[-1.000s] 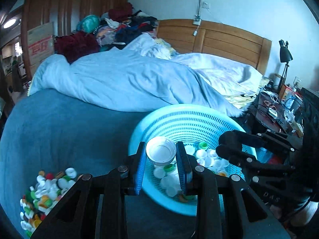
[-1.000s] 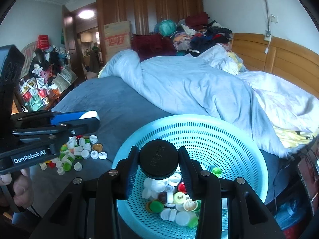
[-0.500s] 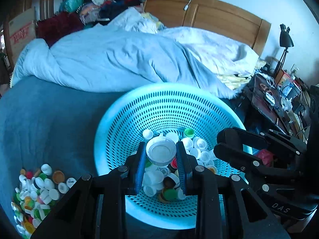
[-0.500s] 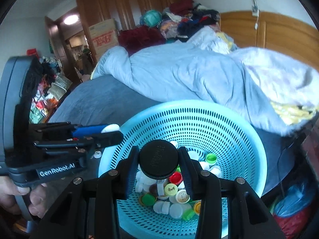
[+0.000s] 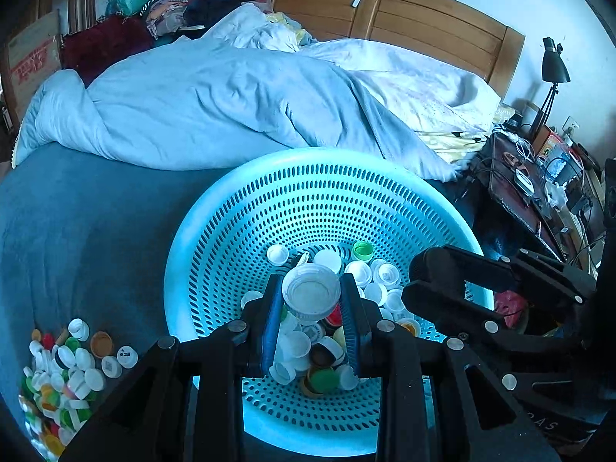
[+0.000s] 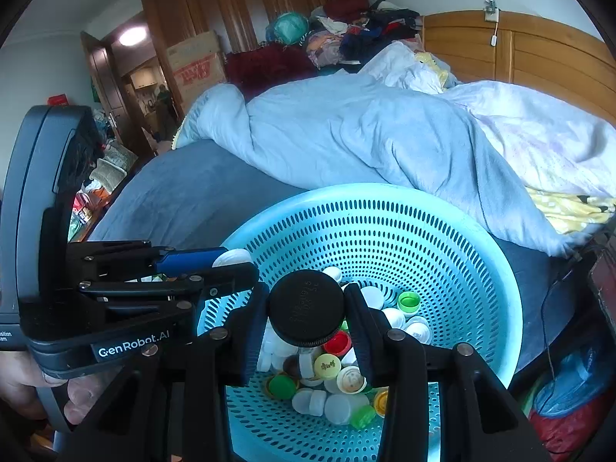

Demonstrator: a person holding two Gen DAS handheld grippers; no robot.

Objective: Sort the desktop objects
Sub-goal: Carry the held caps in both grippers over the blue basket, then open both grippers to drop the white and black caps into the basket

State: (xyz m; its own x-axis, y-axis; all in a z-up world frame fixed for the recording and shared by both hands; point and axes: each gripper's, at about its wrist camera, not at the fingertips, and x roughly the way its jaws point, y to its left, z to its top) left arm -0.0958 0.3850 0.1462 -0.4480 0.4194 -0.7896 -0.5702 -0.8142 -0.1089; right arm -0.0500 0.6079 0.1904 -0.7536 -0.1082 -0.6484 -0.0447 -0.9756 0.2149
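Bedroom clutter rings the scene: a rumpled pale blue duvet (image 5: 215,107) lies across the bed beyond the turquoise basket (image 5: 215,238), and a dark nightstand (image 5: 516,192) crowded with cables stands just off the basket's right side. The basket, a perforated bowl, sits on the blue bedsheet (image 5: 77,231) and already holds a heap of bottle caps.

Above the basket's near half, the left gripper (image 5: 311,296) is clamped on a white cap (image 5: 311,294), hollow side facing the camera, its fingers pressing both sides. The right gripper (image 6: 306,310) is likewise closed on a black cap (image 6: 306,308), flat top toward the lens, over the basket's heap. Outside the basket, to its left on the sheet, lies a loose pile of caps (image 5: 65,369) not yet sorted.

What could go wrong: the two grippers sit close together over the same bowl, the left one reaching in from the basket's left rim in the right wrist view, so opening or swinging either could knock the other. A cap let go too near the rim might bounce off the sloped wall or off the heap and roll onto the sheet. Pushing down on the rim could tip the light basket on the soft mattress.

Room is best over the basket's far half, where the perforated wall is bare; the sheet to its left is open up to the loose pile.
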